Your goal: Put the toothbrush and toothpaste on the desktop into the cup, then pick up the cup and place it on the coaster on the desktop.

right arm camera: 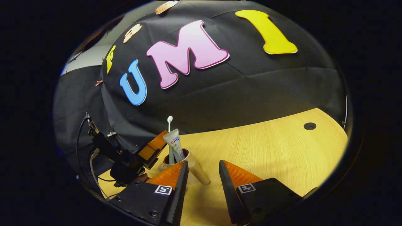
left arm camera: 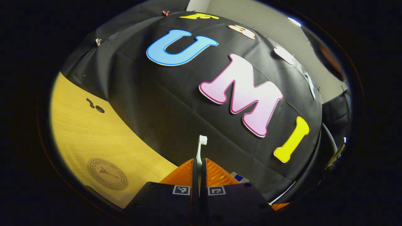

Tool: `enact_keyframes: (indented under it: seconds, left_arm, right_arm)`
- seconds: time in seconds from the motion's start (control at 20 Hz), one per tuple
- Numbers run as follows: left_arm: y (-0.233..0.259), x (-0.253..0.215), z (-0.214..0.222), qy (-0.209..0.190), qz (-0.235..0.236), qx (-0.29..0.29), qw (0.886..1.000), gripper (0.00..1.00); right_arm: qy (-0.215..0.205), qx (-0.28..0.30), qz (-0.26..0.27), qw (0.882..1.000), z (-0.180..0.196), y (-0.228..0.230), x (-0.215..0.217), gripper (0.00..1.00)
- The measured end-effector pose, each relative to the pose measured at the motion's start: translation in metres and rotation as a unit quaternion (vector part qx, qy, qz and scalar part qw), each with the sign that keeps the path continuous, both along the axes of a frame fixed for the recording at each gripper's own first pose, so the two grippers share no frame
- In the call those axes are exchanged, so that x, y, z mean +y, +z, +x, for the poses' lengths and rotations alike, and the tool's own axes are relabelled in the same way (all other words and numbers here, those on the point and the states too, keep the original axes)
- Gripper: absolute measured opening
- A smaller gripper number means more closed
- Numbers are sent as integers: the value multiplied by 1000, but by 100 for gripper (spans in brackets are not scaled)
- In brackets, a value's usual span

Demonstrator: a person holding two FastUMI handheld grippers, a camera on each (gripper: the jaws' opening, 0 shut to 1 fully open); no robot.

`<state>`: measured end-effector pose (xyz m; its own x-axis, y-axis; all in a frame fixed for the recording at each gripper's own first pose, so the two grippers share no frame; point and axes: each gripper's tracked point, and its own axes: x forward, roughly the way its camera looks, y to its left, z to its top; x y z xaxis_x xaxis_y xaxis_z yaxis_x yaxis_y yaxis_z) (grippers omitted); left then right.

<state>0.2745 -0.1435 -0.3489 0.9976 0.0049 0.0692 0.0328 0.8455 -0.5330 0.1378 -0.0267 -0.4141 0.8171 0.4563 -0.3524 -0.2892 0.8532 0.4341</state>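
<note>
My left tongs (left arm camera: 199, 171) pinch the toothbrush (left arm camera: 201, 147) upright, its handle down inside the cup (right arm camera: 188, 166) beside the toothpaste (right arm camera: 175, 142); my right tongs (right arm camera: 202, 175) gape wide, nearest the cup.

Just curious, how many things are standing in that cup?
2: the toothbrush and the toothpaste, both upright in the cup; the left claw grips the toothbrush.

Toothbrush (right arm camera: 170, 131) and toothpaste (right arm camera: 176, 144) upright in cup (right arm camera: 194, 171)
</note>
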Motion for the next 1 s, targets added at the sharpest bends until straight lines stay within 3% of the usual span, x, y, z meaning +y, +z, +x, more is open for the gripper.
enact_keyframes:
  seconds: [0.2, 0.25, 0.3, 0.35, 0.4, 0.55, 0.65, 0.85, 1.0]
  left_arm:
    - [-10, -5, -18, -6, 17, 11, 1000, 6]
    - [-9, -5, -23, -9, 17, 11, 1000, 7]
    - [-8, -6, -27, -10, 16, 7, 1000, 7]
    - [-5, -6, -33, -13, 18, 3, 1000, 9]
    - [-3, -6, -34, -14, 25, 1, 1000, 4]
    - [7, -8, -45, -29, 42, -14, 999, 11]
    - [13, -10, -54, -42, 58, -21, 997, 13]
    - [9, -11, -64, -60, 61, -9, 996, 31]
    - [3, -6, -75, -70, 59, 16, 996, 31]
  right_arm:
    - [30, -5, -33, 999, 4, 2, -1, 61]
    - [34, -4, -35, 999, 5, 2, -2, 53]
    - [37, -4, -36, 999, 6, 3, -3, 63]
    - [40, -4, -37, 999, 6, 3, -4, 65]
    - [44, -4, -39, 998, 6, 4, -4, 66]
    - [72, -20, -54, 996, 3, 9, -1, 67]
    - [115, -28, -69, 991, 0, 13, 5, 71]
    - [162, -14, -91, 983, -2, 2, 18, 74]
    - [199, -15, -112, 974, -5, -7, 29, 75]
